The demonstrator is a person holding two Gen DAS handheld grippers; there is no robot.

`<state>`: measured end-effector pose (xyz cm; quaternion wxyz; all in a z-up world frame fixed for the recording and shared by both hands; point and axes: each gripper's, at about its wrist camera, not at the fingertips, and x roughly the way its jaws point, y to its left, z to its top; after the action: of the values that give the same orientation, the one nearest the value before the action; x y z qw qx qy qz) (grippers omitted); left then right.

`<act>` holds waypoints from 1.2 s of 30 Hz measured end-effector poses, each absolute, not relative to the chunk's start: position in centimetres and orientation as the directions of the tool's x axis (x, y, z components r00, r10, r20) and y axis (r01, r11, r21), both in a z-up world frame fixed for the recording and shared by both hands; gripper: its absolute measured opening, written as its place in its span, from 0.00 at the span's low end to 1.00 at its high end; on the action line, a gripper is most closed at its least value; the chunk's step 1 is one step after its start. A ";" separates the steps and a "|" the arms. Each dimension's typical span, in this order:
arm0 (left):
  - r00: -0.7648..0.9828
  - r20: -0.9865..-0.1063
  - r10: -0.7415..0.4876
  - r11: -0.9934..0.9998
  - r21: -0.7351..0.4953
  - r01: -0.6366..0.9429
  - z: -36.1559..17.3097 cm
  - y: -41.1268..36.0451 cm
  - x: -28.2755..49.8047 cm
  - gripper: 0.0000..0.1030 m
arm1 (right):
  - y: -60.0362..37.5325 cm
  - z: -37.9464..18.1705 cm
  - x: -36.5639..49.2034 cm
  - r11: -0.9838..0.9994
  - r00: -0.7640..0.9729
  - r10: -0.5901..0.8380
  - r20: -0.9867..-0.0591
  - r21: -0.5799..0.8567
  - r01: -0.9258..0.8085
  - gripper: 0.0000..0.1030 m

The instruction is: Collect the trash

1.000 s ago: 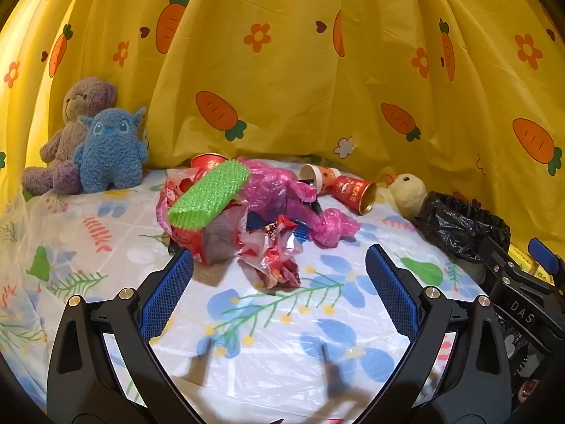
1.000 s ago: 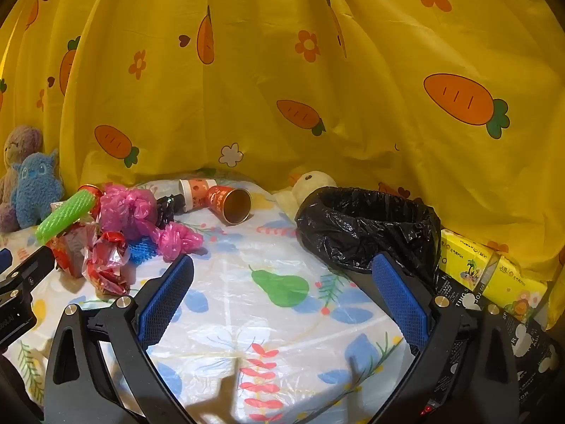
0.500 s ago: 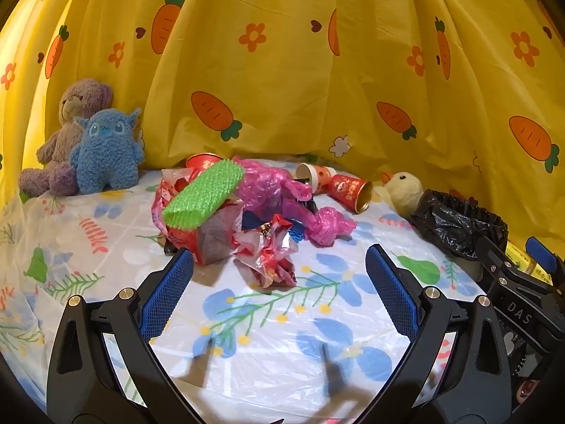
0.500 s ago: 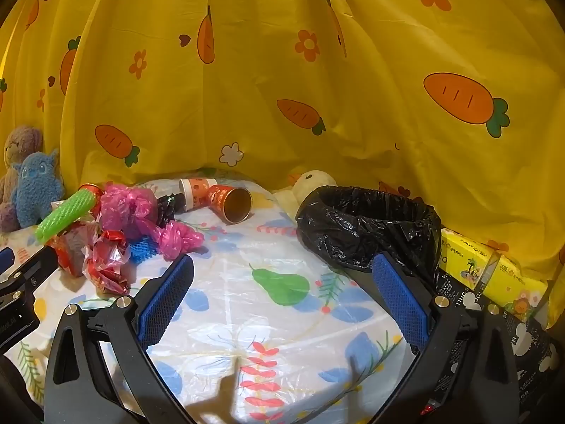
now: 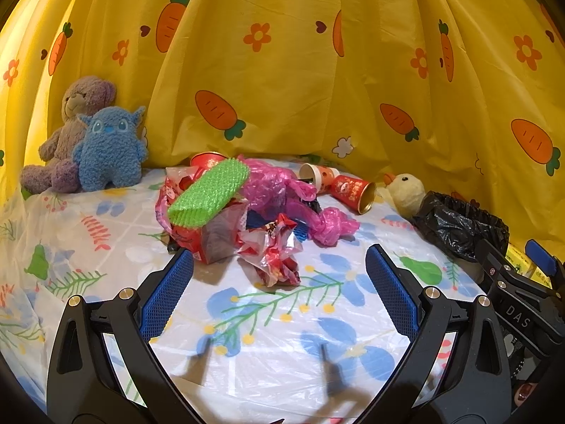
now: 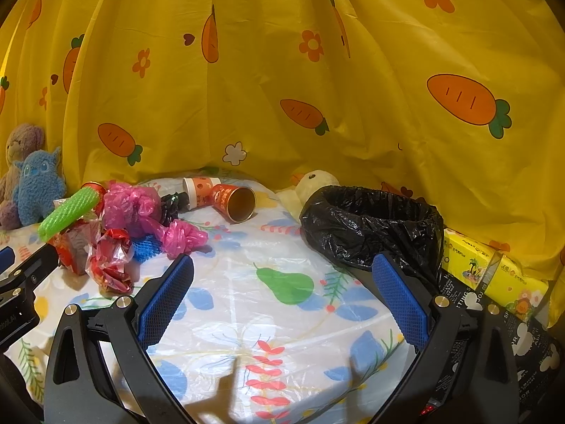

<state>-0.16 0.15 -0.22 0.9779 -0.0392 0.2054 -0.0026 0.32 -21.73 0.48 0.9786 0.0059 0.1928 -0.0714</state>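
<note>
A pile of trash lies on the table: a green foam net (image 5: 208,191), a pink plastic bag (image 5: 275,190), a crumpled red wrapper (image 5: 277,254) and two paper cups (image 5: 353,192). My left gripper (image 5: 279,268) is open and empty, just in front of the red wrapper. The black-lined trash bin (image 6: 374,226) stands at the right. My right gripper (image 6: 282,279) is open and empty, its right finger close to the bin. The pile also shows in the right wrist view (image 6: 134,212) at the left. The right gripper's body shows in the left wrist view (image 5: 519,300).
Two plush toys (image 5: 88,137) sit at the back left and a yellow plush duck (image 5: 406,190) beside the bin. A yellow tissue pack (image 6: 491,272) and a black printed box (image 6: 494,328) lie right of the bin. A yellow carrot curtain (image 5: 282,70) closes the back.
The left gripper has drawn slightly closer to the pile, toward the red wrapper. The right gripper has barely moved. Both stay open.
</note>
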 end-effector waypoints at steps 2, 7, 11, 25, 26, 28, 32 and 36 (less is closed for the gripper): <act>0.916 -0.402 -0.022 0.997 -0.078 -0.010 -0.2 0.2 -0.2 0.93 | -21.2 0.4 0.4 0.990 0.916 -0.138 -0.378 -0.020 0.141 0.95; 0.916 -0.402 -0.021 0.997 -0.078 -0.011 -0.2 0.2 -0.2 0.93 | -21.3 0.3 0.4 0.990 0.916 -0.139 -0.377 -0.021 0.142 0.95; 0.915 -0.402 -0.022 0.997 -0.079 -0.011 -0.2 0.2 -0.2 0.93 | -21.4 0.3 0.4 0.990 0.916 -0.138 -0.378 -0.020 0.141 0.95; 0.916 -0.400 -0.022 0.997 -0.077 -0.010 -0.2 0.2 -0.1 0.93 | -21.5 0.3 0.4 0.990 0.916 -0.137 -0.378 -0.017 0.141 0.95; 0.916 -0.400 -0.022 0.997 -0.077 -0.009 -0.2 0.2 -0.1 0.93 | -21.6 0.3 0.3 0.990 0.916 -0.137 -0.377 -0.017 0.141 0.95; 0.916 -0.400 -0.021 0.997 -0.075 -0.010 -0.2 0.2 -0.1 0.93 | -21.5 0.3 0.4 0.990 0.916 -0.137 -0.377 -0.017 0.141 0.95; 0.916 -0.401 -0.022 0.997 -0.078 -0.010 -0.2 0.2 -0.1 0.93 | -21.4 0.2 0.4 0.990 0.916 -0.135 -0.377 -0.016 0.139 0.95; 0.916 -0.400 -0.022 0.997 -0.076 -0.009 -0.2 0.2 -0.2 0.93 | -21.4 0.2 0.4 0.990 0.916 -0.136 -0.377 -0.015 0.140 0.95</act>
<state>-0.17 0.21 -0.22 0.9781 -0.0381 0.2046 -0.0032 0.39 -21.38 0.20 0.9788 0.0059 0.1922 -0.0704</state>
